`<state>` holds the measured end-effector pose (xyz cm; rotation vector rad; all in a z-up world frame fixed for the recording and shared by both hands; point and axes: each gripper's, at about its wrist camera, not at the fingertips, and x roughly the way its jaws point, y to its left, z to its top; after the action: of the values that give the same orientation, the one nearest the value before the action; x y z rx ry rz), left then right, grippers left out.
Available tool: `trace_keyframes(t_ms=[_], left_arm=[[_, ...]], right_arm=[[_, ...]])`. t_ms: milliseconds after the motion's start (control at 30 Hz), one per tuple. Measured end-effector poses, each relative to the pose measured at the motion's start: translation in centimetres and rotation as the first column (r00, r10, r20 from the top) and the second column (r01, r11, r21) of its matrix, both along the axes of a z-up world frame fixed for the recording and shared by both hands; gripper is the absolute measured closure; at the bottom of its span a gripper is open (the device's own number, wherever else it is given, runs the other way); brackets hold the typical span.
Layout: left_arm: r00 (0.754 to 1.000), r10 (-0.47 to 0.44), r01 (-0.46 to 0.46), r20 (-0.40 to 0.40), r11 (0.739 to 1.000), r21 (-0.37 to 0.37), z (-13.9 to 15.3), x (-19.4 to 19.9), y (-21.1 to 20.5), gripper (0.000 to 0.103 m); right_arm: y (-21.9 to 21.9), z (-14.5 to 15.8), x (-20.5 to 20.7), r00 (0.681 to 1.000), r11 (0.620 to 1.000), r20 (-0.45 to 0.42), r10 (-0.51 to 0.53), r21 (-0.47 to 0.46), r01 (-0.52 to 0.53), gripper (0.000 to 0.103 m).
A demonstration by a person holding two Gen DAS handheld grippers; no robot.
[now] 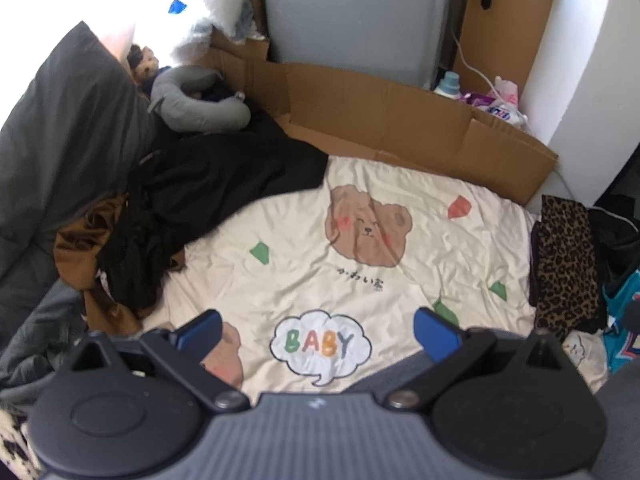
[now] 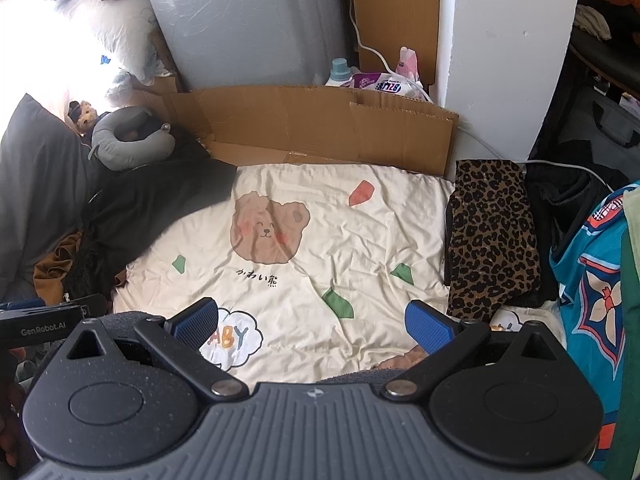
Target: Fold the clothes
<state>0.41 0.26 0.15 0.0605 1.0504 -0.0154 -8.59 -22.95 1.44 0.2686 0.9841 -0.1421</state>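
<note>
Both hand-held grippers hang over the bed, holding nothing. The left hand-held gripper (image 1: 318,330) is wide open, and so is the right hand-held gripper (image 2: 312,322). A dark pile of clothes (image 1: 192,200) lies at the left of the cream blanket (image 1: 420,280). A folded spotted cloth (image 2: 492,236) lies at the right edge.

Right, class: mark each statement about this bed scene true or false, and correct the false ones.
1. Both grippers are open and hold nothing. True: left gripper, right gripper.
2. The leopard cloth lies left of the bear sheet. False: it lies at the right edge.
3. A dark pile sits at the sheet's left. True.
4. The neck pillow is red. False: grey.
5. Cardboard stands behind the sheet. True.
</note>
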Motion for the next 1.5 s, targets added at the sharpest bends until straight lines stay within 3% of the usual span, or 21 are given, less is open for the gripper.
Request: trace_keyframes(t_ms=[200, 233, 300, 833, 1500], left_arm=[[1.0, -0.003, 0.003, -0.028, 1.0, -0.007, 0.2, 0.4, 0.5, 0.0], [0.999, -0.046, 0.046, -0.023, 0.999, -0.008, 0.3, 0.4, 0.5, 0.0], [0.998, -0.05, 0.05, -0.028, 0.999, -0.02, 0.4, 0.5, 0.6, 0.0], [0.999, -0.038, 0.036, -0.032, 0.998, -0.058, 1.7, 1.5, 2.5, 0.001], [1.0, 0.025, -0.025, 0.0, 0.996, -0.08, 2.5, 4.3, 10.1, 0.0]], right_arm=[[-0.1, 0.3, 0.1, 1.0, 1.0, -0.009, -0.001, 0.007, 0.001, 0.0], [0.0, 0.4, 0.0, 1.0, 1.0, -0.009, 0.0, 0.004, 0.0, 0.0], [0.1, 0.5, 0.0, 1.0, 1.0, -0.015, 0.009, 0.0, -0.009, 0.0], [1.0, 2.0, 0.7, 0.999, 0.999, -0.011, 0.035, -0.012, -0.035, 0.0], [2.1, 2.7, 2.6, 0.998, 0.997, 0.005, 0.06, -0.04, -0.06, 0.0]])
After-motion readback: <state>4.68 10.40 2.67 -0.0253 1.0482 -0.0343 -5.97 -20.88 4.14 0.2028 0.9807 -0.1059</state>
